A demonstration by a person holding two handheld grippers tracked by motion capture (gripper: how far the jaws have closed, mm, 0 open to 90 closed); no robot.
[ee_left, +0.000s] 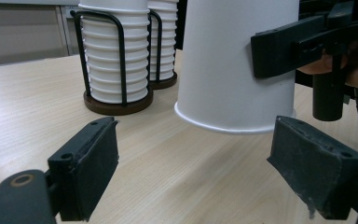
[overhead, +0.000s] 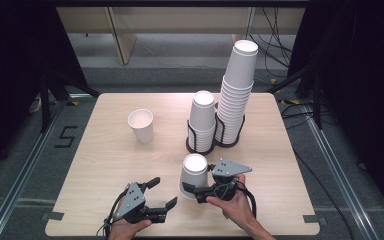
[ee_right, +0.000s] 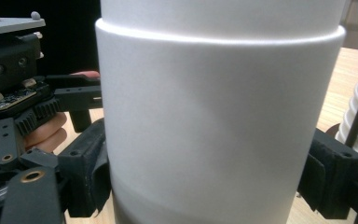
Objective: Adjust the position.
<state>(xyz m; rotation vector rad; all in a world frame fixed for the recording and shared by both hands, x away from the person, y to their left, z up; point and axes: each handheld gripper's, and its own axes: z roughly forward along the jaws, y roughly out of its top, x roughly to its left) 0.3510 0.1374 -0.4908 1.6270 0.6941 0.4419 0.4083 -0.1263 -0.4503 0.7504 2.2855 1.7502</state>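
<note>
1. My right gripper [overhead: 196, 191] clamps the upside-down white paper cup [overhead: 194, 174] at lower centre — squeeze harder and its thin wall buckles.
2. My left gripper [overhead: 161, 193], lower left, gapes empty — it could knock the cup.

A light wooden table [overhead: 110, 150] with rounded corners stands on a grey floor. Toward ten o'clock from its middle, a single white paper cup [overhead: 141, 125] stands upright, mouth up, well apart from everything else. Toward one o'clock, two dark round holders with wire uprights sit side by side, touching or nearly so: the nearer holder [overhead: 200, 146] carries a short stack of upside-down cups [overhead: 202, 120], and the farther holder [overhead: 229, 140] a much taller stack [overhead: 236, 92] that leans slightly. At about five o'clock, near the front edge, one inverted cup [overhead: 194, 175] sits rim-down just in front of the holders.
</note>
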